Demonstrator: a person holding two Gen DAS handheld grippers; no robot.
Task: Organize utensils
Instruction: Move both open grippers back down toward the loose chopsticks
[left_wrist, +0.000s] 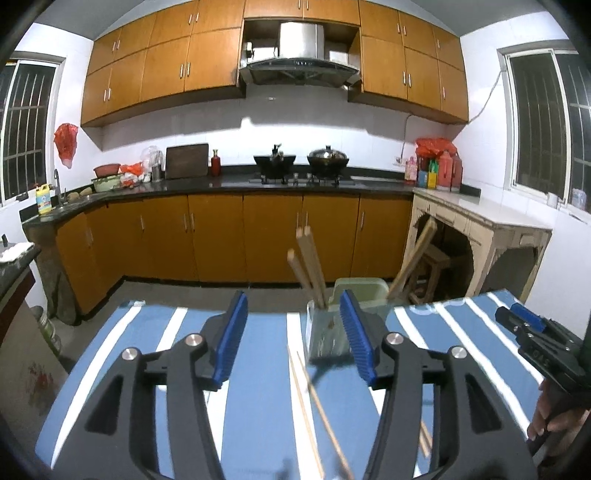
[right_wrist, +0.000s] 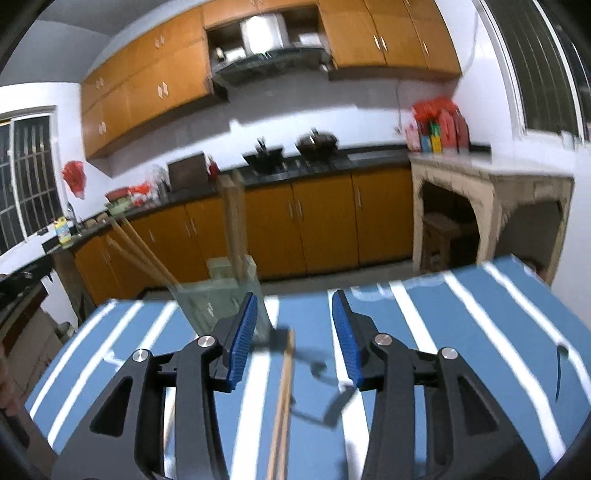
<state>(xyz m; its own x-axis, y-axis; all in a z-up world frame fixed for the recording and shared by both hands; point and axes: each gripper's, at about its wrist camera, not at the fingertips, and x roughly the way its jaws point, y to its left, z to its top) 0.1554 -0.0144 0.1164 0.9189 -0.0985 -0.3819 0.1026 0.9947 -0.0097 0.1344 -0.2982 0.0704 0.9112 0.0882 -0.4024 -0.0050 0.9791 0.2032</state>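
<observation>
A clear glass holder (left_wrist: 325, 332) stands on the blue striped table (left_wrist: 258, 325) with several wooden chopsticks (left_wrist: 308, 266) upright in it. More chopsticks (left_wrist: 314, 402) lie loose on the cloth between my left fingers. My left gripper (left_wrist: 293, 332) is open and empty, its right finger beside the glass. In the right wrist view, the glass (right_wrist: 221, 306) with chopsticks (right_wrist: 232, 221) is ahead to the left. My right gripper (right_wrist: 293, 332) is open and empty, above a pair of chopsticks (right_wrist: 282, 398) on the cloth. The right gripper also shows in the left wrist view (left_wrist: 532, 328).
A pale green chair back (left_wrist: 364, 291) stands just behind the table's far edge. A kitchen counter with woks (left_wrist: 299, 162) runs along the far wall. A white side table (left_wrist: 480, 221) with a stool under it is at the right.
</observation>
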